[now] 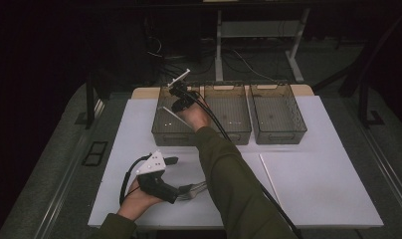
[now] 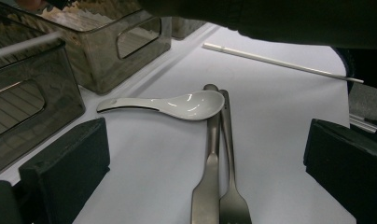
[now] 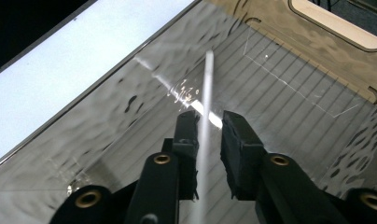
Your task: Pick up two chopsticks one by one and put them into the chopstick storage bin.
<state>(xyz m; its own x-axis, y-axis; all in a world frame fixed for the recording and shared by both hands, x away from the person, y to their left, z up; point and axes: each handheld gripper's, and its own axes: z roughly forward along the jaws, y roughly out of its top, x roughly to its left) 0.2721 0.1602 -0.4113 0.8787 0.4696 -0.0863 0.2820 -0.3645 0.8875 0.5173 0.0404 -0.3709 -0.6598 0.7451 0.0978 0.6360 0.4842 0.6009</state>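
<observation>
My right gripper (image 1: 179, 101) (image 3: 210, 125) reaches into the leftmost translucent grey bin (image 1: 162, 132), jaws pointing down at its ribbed floor (image 3: 289, 98). A thin white stick (image 3: 205, 93) (image 1: 173, 117) runs between the jaws. It touches the left pad, a gap separates it from the right pad, and it looks blurred. My left gripper (image 1: 176, 179) (image 2: 205, 140) rests low over the table's near left, jaws wide open. Between them lie a white ceramic spoon (image 2: 191, 105), a metal knife (image 2: 210, 163) and a fork (image 2: 231, 186), side by side (image 1: 191, 190).
Two more grey bins stand at the back, the middle one (image 1: 235, 135) and the right one (image 1: 279, 135). A second white stick (image 1: 271, 180) (image 2: 280, 60) lies on the white table right of centre. My right forearm (image 1: 229, 174) crosses the table's middle.
</observation>
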